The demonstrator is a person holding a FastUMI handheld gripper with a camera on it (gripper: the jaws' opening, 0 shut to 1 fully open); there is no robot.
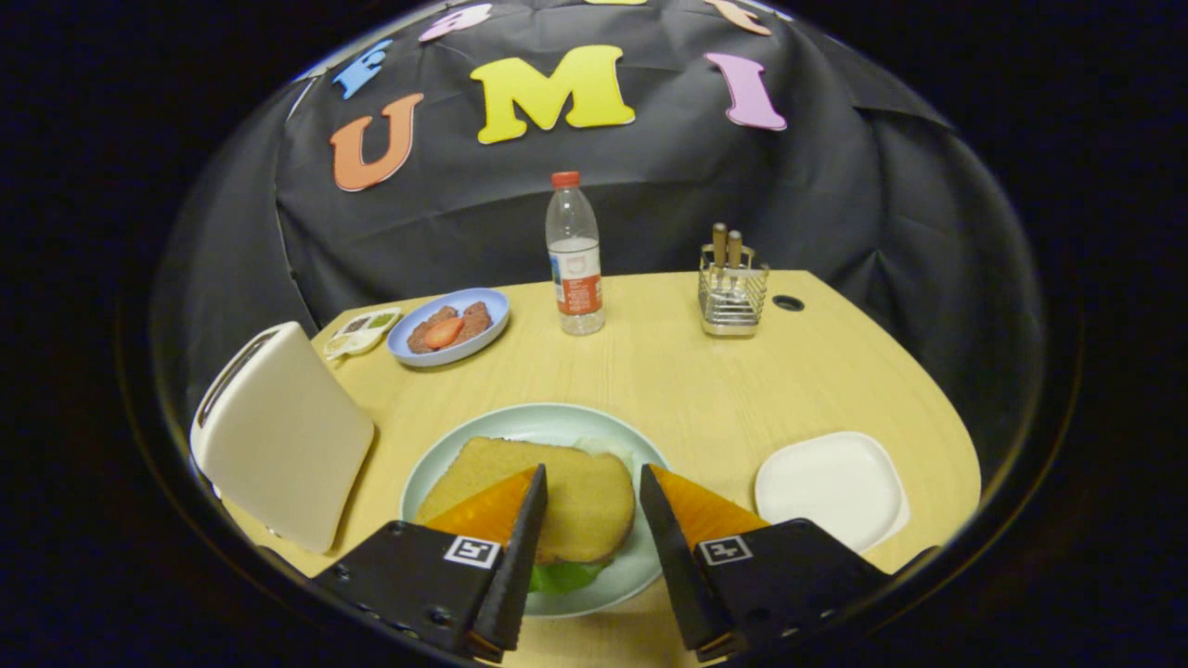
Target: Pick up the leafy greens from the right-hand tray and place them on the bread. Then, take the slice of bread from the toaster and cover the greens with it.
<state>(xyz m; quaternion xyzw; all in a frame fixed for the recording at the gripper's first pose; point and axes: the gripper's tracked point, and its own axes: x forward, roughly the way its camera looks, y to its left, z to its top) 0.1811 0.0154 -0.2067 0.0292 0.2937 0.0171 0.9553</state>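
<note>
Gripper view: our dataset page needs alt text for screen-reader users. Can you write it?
The open gripper hovers over a slice of brown bread covering green leafy lettuce on a pale green round plate. On the light wooden table, a white toaster stands left, an empty white square tray right, a clear plastic bottle beyond.

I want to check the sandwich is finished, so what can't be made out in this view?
- Lower bread slice: hidden under the top bread slice on the plate.
- Leafy greens: just an edge peeks out.
- Toaster slots: facing away.
- Open gripper: left finger overlaps the bread; contact unclear.
- Small sauce tray: contents too small.
</note>
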